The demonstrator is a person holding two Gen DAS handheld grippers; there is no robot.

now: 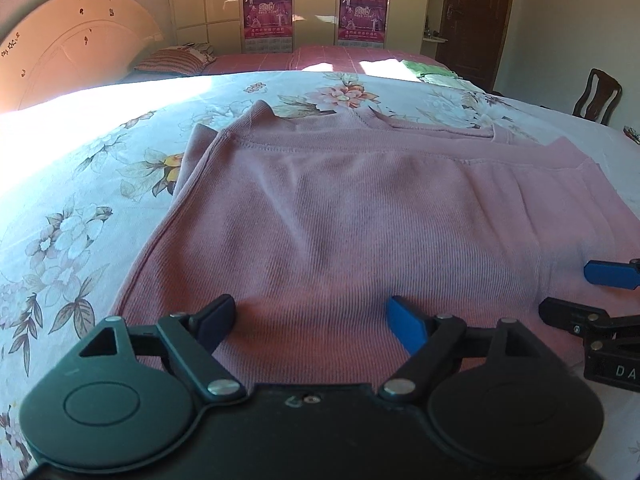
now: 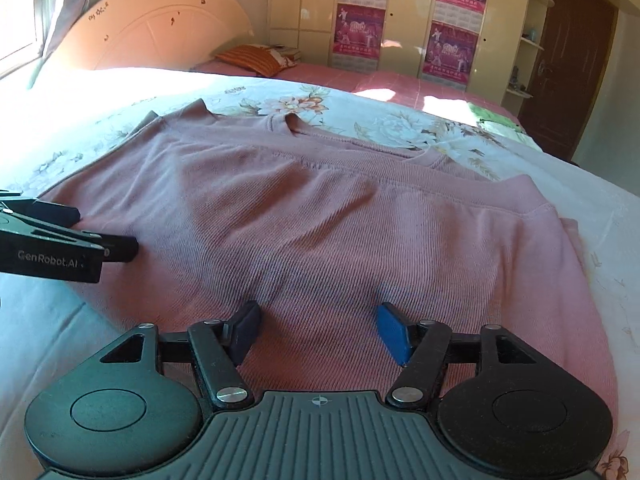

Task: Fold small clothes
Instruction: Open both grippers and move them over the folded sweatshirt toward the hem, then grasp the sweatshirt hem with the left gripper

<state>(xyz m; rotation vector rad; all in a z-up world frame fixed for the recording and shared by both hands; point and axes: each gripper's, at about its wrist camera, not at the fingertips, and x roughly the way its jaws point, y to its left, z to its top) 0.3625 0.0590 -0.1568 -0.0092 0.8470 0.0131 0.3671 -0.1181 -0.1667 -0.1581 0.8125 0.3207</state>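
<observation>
Pink ribbed garment (image 1: 340, 216) lies folded on floral bedspread (image 1: 80, 208), directly ahead of both tongs. Left gripper (image 1: 310, 320) released, jaws wide over near hem, nothing pinched. Right gripper (image 2: 316, 328) likewise released, beside it. Far folded edge ahead; bare bedspread open left and beyond.

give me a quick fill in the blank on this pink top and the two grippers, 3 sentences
1. The folded garment on the floral bedsheet is ____ in colour.
2. The left gripper has its jaws ____, with no cloth pinched between them.
3. On the right gripper, one pad is black and the other pad is ____.

Missing words: pink; open; blue
</observation>
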